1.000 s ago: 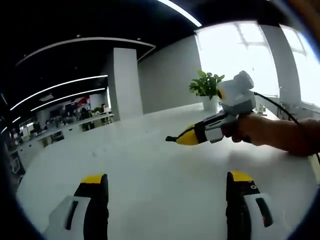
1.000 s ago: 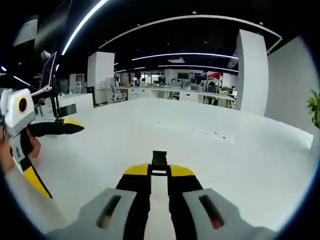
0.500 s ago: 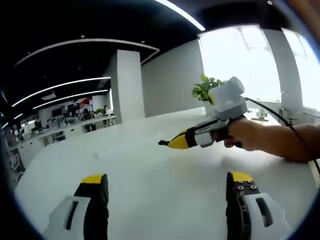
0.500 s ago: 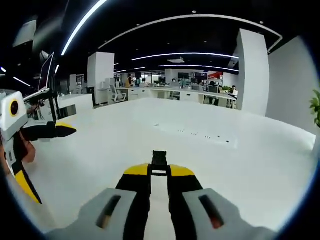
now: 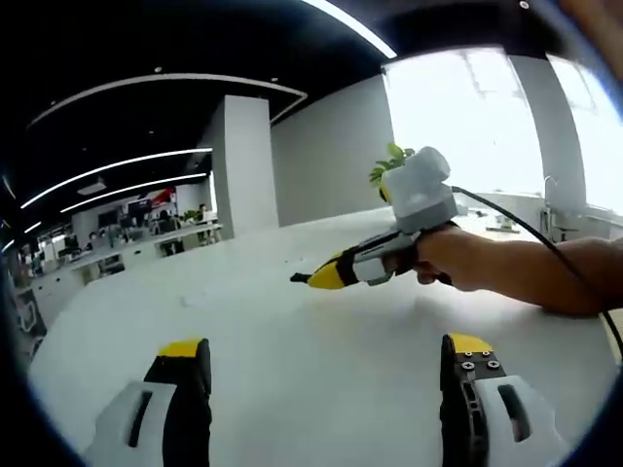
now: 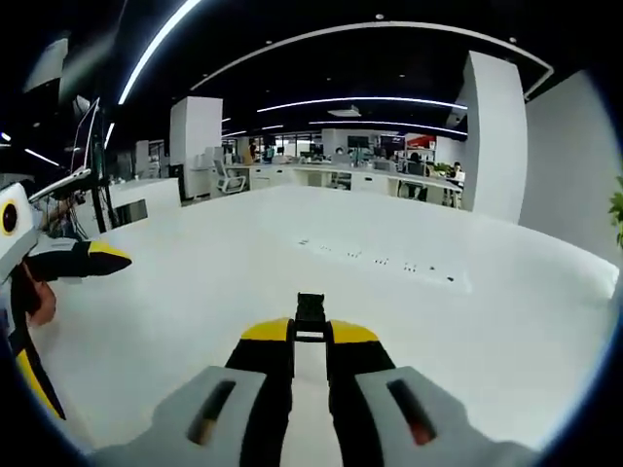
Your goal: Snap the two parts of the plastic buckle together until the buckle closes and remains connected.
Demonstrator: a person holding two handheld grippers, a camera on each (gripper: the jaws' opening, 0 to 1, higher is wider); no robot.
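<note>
A small black buckle part (image 6: 311, 309) sticks out from the yellow tips of my right gripper (image 6: 311, 331), which is shut on it above the white table (image 6: 409, 321). In the left gripper view the same right gripper (image 5: 324, 276) comes in from the right, held by a hand (image 5: 458, 258), with the black part (image 5: 300, 278) at its tip. My left gripper (image 5: 323, 362) is open wide, with only bare table between its fingers (image 5: 183, 362). In the right gripper view the left gripper (image 6: 58, 292) shows at the left edge, its jaws apart.
The white table (image 5: 292, 331) stretches far ahead. A potted plant (image 5: 387, 167) stands at its far end by a bright window. A black cable (image 5: 516, 226) trails from the right gripper. Small dark specks (image 6: 380, 261) lie on the table. Office desks (image 6: 341, 177) and a white pillar (image 6: 496, 136) stand beyond.
The right gripper, still holding the buckle part, has moved leftward across the left gripper view. In the right gripper view the left gripper has slid closer to the left edge.
</note>
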